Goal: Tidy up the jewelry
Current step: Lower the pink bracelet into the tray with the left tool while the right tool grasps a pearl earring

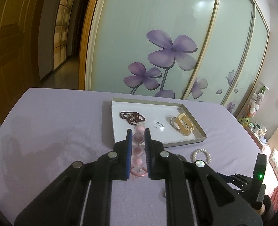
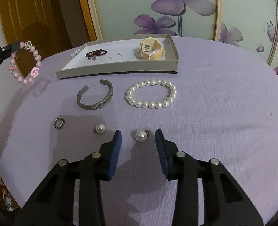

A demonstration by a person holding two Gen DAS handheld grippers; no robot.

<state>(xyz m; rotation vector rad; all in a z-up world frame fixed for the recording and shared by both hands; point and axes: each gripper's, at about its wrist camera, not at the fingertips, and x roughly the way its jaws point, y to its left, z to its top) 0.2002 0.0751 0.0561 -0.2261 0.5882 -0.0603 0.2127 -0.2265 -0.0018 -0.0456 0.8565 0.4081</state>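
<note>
My left gripper (image 1: 138, 131) is shut on a pink bead bracelet (image 1: 138, 151) and holds it in the air short of the shallow box tray (image 1: 157, 103); the bracelet hangs from it in the right wrist view (image 2: 28, 64). The tray (image 2: 120, 68) holds a dark bead bracelet (image 2: 95, 54) and a cream watch (image 2: 151, 50). My right gripper (image 2: 138, 132) is open, its fingers on either side of a pearl earring (image 2: 141, 135) on the purple cloth.
On the cloth lie a white pearl bracelet (image 2: 151, 93), a silver cuff bangle (image 2: 95, 98), a silver ring (image 2: 59, 123) and a second pearl earring (image 2: 100, 128). Sliding wardrobe doors with purple flowers stand behind the table. A wooden door is at the left.
</note>
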